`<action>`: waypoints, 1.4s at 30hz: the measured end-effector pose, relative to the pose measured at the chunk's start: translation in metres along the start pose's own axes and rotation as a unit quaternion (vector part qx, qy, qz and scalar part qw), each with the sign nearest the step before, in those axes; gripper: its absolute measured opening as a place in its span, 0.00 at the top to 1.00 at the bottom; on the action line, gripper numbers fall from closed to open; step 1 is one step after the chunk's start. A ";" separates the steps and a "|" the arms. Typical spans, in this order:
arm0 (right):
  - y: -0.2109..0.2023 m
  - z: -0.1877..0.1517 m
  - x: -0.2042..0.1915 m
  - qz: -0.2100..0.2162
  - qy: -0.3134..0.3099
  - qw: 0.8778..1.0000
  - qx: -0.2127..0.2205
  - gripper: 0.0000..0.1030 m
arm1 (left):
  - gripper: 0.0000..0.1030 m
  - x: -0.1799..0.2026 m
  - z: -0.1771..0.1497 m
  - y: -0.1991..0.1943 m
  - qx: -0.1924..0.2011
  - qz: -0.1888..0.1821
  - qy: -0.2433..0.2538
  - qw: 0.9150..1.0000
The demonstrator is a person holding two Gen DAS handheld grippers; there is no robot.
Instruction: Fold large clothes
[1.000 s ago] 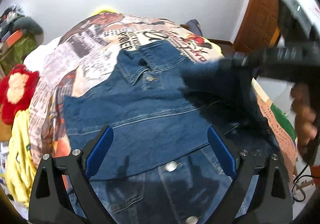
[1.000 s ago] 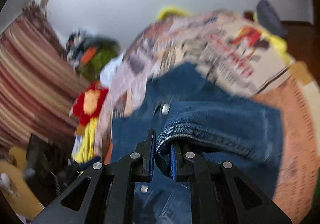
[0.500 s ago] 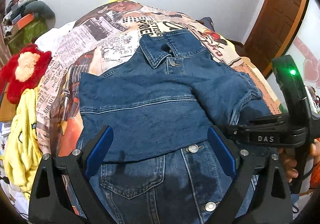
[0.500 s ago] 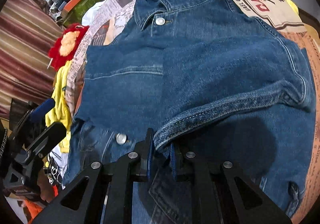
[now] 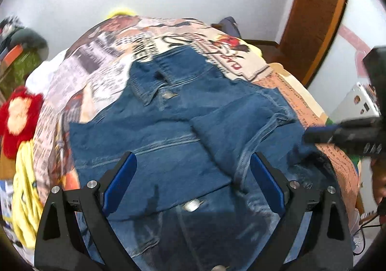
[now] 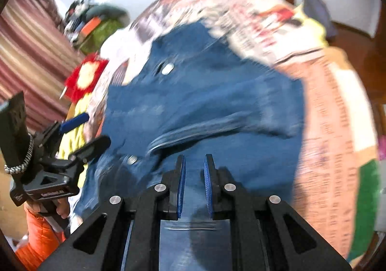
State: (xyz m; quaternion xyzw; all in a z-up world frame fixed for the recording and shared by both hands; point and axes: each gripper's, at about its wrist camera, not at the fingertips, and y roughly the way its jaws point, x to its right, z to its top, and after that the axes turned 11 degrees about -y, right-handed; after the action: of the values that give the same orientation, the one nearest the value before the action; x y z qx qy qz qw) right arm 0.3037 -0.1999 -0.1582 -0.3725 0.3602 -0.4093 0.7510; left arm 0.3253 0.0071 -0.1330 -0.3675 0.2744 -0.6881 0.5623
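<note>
The denim jacket point(image 5: 168, 140) is lying front-up on the newsprint bed cover point(image 5: 101, 73), w/ its sleeve point(image 5: 241, 126) folded across the chest. The cuff, pinched by the R gripper point(image 6: 194, 174) half a sec ago, is no longer being held. The jaws are being kept nearly shut w/ nothing between them (only denim behind). So the sleeve fold is being judged done, w/ further folds prob. pending. The L gripper point(image 5: 193, 160) is being held wide apart and empty over the lower front. The door point(image 5: 313, 17) is being shown only in the L view. The striped curtain point(image 6: 29, 58) is being shown only in the R view.
</note>
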 end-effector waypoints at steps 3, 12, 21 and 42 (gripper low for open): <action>-0.026 -0.002 0.027 -0.054 0.006 0.998 0.033 0.89 | 0.07 0.021 0.007 0.018 -0.013 -0.004 0.024 1.000; -0.020 -0.029 0.093 -0.100 0.051 0.994 0.010 0.89 | 0.07 0.087 0.005 0.096 -0.084 0.022 0.130 0.988; 0.027 -0.053 0.110 -0.046 0.108 0.993 -0.018 0.89 | 0.24 0.081 0.011 0.122 -0.039 0.093 0.164 0.981; 0.051 -0.055 0.089 -0.066 0.053 0.996 -0.037 0.89 | 0.58 -0.079 0.010 0.047 0.002 0.091 -0.052 0.995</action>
State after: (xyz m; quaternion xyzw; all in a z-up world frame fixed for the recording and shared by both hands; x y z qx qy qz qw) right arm 0.3111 -0.2733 -0.2478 -0.4011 0.3890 -0.4634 0.6878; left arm 0.3684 0.0744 -0.1799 -0.3751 0.2758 -0.6148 0.6366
